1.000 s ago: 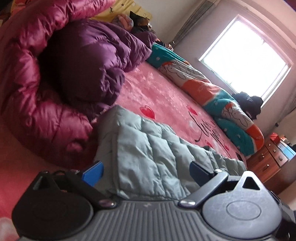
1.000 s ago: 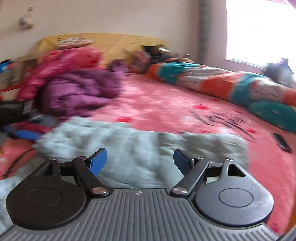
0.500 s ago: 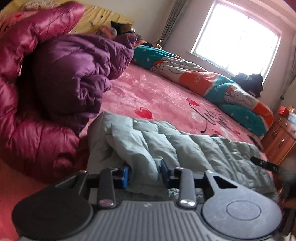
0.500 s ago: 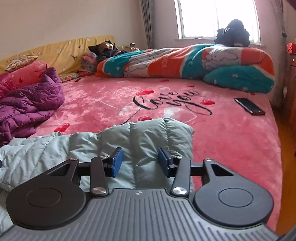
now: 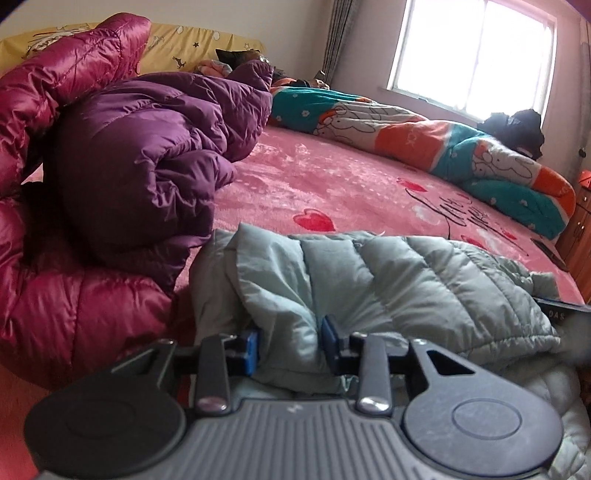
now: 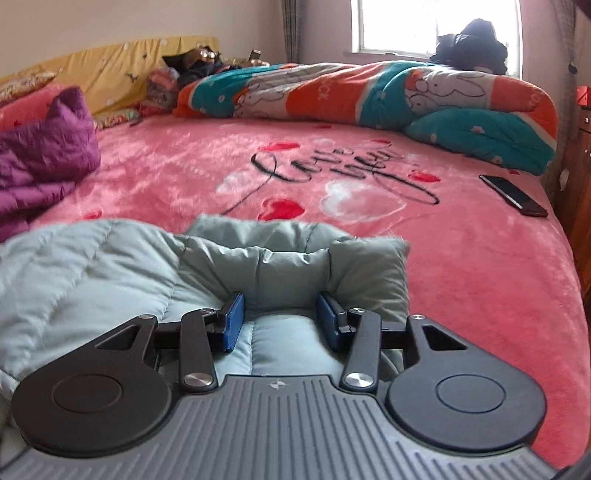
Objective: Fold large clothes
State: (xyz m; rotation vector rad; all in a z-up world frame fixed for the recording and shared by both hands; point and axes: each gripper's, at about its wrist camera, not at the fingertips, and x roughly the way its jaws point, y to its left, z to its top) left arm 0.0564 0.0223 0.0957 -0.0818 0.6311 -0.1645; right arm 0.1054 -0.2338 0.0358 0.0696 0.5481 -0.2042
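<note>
right gripper [image 6: 280, 319] apparently pinches pale green jacket [image 6: 110, 266].

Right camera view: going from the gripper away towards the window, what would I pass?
Right gripper → grey jacket → pink bedspread → rolled quilt → window.

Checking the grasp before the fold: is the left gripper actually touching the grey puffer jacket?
Touching. The left wrist view shows the left gripper with both blue pads pressed into a bunched fold of the grey puffer jacket, no gap visible.
</note>
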